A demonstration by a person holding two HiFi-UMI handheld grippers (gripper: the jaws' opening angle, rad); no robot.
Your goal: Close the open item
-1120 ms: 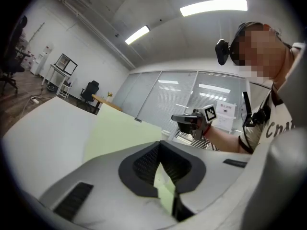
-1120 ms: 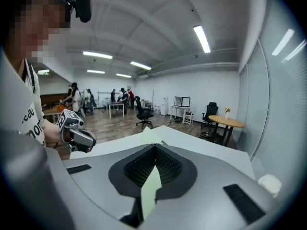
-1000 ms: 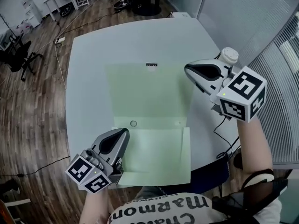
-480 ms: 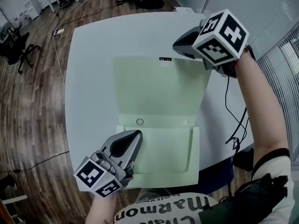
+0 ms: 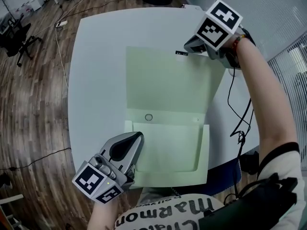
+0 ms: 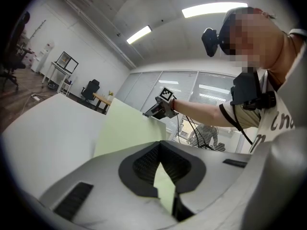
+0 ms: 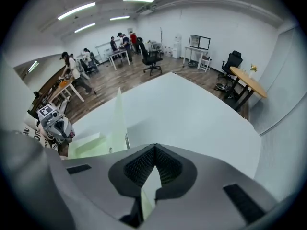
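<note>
A pale green folder [image 5: 168,95] lies open on the white table [image 5: 96,56], its pocket half near me and its flap far from me. A round snap [image 5: 148,117] sits by the fold. My left gripper [image 5: 136,140] is shut on the pocket half's near-left edge; green sheet [image 6: 165,186] shows between its jaws. My right gripper [image 5: 189,47] is shut on the flap's far right corner beside a small dark label [image 5: 181,53]. In the right gripper view the flap [image 7: 119,119] stands up on edge, tilted off the table.
The table's near edge runs just under the folder, and its right edge lies below my right forearm [image 5: 254,90]. A cable [image 5: 237,128] hangs off the right side. Wooden floor [image 5: 33,104] lies to the left. Desks and chairs stand far off.
My right gripper has gone from beside the folder's right edge to the flap's far right corner and closed on it; the flap now tilts up. The left gripper has stayed put.
</note>
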